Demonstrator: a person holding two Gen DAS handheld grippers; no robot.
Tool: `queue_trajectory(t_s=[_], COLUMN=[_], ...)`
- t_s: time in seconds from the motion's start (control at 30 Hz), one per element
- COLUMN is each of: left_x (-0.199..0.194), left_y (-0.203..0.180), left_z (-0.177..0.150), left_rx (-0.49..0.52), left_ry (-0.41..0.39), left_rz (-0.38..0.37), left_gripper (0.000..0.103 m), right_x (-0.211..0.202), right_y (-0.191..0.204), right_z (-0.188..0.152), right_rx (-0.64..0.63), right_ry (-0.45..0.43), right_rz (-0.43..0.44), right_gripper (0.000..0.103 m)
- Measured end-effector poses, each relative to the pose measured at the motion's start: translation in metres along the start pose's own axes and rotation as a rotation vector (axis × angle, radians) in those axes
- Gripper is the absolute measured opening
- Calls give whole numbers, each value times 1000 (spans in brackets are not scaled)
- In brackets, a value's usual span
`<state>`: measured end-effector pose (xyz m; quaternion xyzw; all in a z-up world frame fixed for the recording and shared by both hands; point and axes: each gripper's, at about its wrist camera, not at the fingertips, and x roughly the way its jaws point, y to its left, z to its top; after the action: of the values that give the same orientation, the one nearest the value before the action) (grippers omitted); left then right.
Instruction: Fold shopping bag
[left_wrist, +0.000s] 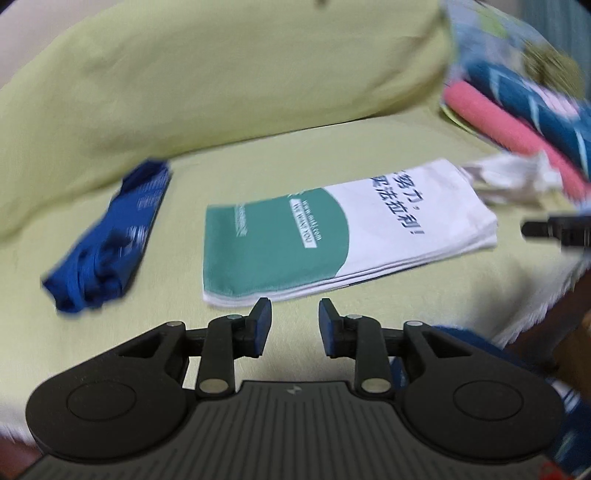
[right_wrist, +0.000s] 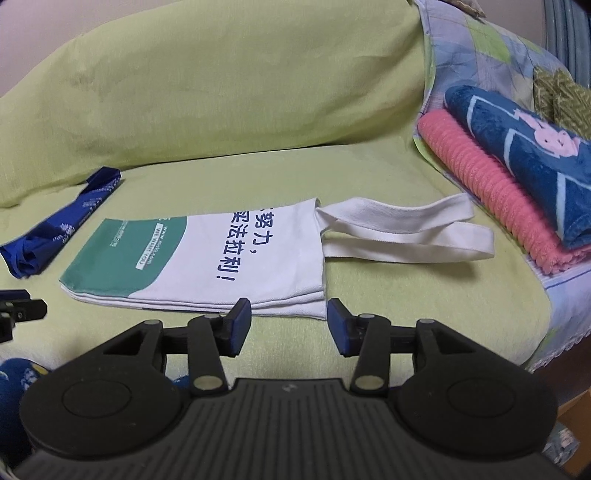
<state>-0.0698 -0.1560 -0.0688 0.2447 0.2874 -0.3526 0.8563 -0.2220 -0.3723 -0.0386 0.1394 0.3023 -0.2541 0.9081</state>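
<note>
step: white canvas shopping bag with green print (right_wrist: 199, 258) lies folded into a flat strip on the green-covered bed (right_wrist: 388, 295), straps toward the pink towel (right_wrist: 491, 199) | left tool (left_wrist: 294, 317) and right tool (right_wrist: 289, 315) both spread, holding nothing, just short of its near edge | next, I'd guess: tuck straps, fold crosswise

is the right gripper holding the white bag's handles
No, the right gripper is open and empty, near the bag, while the handles lie flat on the green cover.

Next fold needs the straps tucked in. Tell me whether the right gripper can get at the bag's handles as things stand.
Probably yes: the right gripper is open, and the handles lie flat with nothing over them.
</note>
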Motion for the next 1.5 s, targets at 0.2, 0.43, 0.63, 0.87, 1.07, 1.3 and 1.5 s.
queue_trajectory(t_s=[0.2, 0.43, 0.63, 0.87, 1.07, 1.3, 1.5], left_x=[36, 90, 120, 122, 125, 141, 167], left_y=[-17, -11, -6, 10, 7, -32, -79], left_z=[-17, -38, -53, -50, -30, 18, 60], left_rx=[433, 726, 967, 1078, 1048, 895, 751], left_ry=[-19, 35, 17, 8, 50, 11, -69], left_rz=[61, 144, 214, 94, -28, -200, -286], left_gripper=[38, 40, 43, 32, 22, 20, 20], right_x=[26, 79, 112, 122, 136, 201, 288], right_y=[-56, -90, -87, -80, -81, -106, -113], right_z=[-20, -55, -63, -55, -33, 60, 155], right_rx=[465, 887, 1028, 1086, 998, 760, 474], right_ry=[13, 88, 98, 12, 1, 10, 69], right_rz=[244, 352, 359, 284, 223, 171, 159], right_gripper=[42, 44, 44, 41, 18, 17, 17])
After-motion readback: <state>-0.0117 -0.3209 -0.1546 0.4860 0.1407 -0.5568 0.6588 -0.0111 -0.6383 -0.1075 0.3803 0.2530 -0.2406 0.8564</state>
